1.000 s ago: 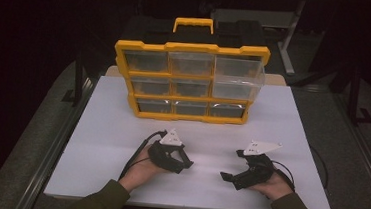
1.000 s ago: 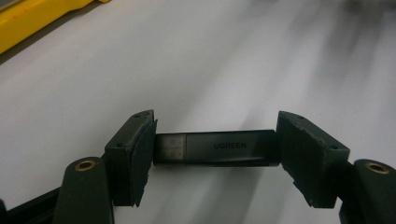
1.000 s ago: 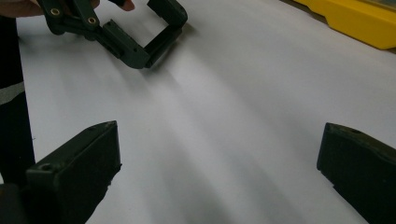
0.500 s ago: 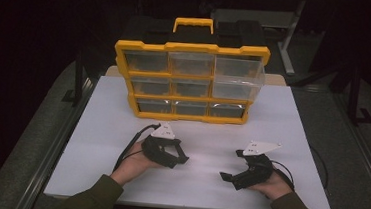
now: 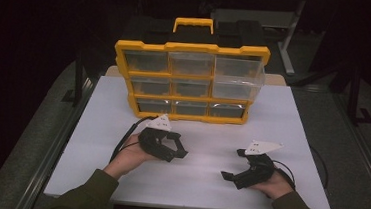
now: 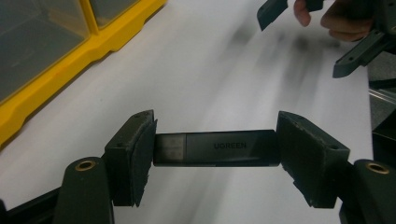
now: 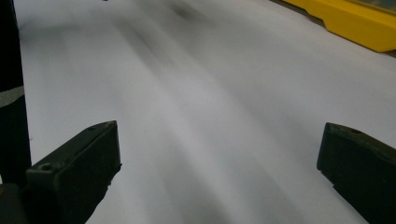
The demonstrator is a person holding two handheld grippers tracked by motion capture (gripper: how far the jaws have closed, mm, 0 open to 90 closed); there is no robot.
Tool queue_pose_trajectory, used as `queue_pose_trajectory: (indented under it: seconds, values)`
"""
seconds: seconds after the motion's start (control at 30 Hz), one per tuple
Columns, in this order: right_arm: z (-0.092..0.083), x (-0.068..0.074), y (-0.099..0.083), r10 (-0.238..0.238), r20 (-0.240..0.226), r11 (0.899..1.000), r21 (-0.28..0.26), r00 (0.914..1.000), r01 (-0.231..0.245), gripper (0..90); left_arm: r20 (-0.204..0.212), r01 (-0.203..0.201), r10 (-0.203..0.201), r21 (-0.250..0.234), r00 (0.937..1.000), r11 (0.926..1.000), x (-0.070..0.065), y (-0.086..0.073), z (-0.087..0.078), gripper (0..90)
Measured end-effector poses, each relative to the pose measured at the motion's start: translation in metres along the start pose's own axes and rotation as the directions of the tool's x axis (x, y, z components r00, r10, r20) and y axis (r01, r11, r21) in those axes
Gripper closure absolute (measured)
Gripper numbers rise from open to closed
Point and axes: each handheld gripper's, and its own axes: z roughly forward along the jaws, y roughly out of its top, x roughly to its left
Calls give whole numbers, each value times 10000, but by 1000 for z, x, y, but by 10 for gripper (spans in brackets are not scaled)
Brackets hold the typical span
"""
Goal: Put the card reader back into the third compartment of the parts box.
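So the white counter (image 5: 292, 123) takes up most of the scene. A yellow organizer case (image 5: 190, 80) with clear drawers and a black handle on top stands upright near the far edge, about in the middle. The left tool (image 5: 177, 149) sits a bit left of center, just in front of the case, clamped end to end on a black UGREEN USB stick (image 6: 217, 148), which is up off the counter. The right tool (image 5: 230, 176) is toward the near right corner, jaws spread wide with nothing between them.
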Motion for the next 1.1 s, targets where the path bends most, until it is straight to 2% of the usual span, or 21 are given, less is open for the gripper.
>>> queue_pose_trajectory:
  seconds: [0.5, 1.1]
  values:
    - [0, 0, 0, -27, 6, 10000, -34, 10000, 27, 0, 212, -391, 394, -152, 9990, 9991, 5, 29, -15, 300]
    - [0, 1, 0, -57, -5, 10000, -64, 10000, 57, 0, 459, -519, 533, -321, 9975, 9981, 12, 60, -29, 300]
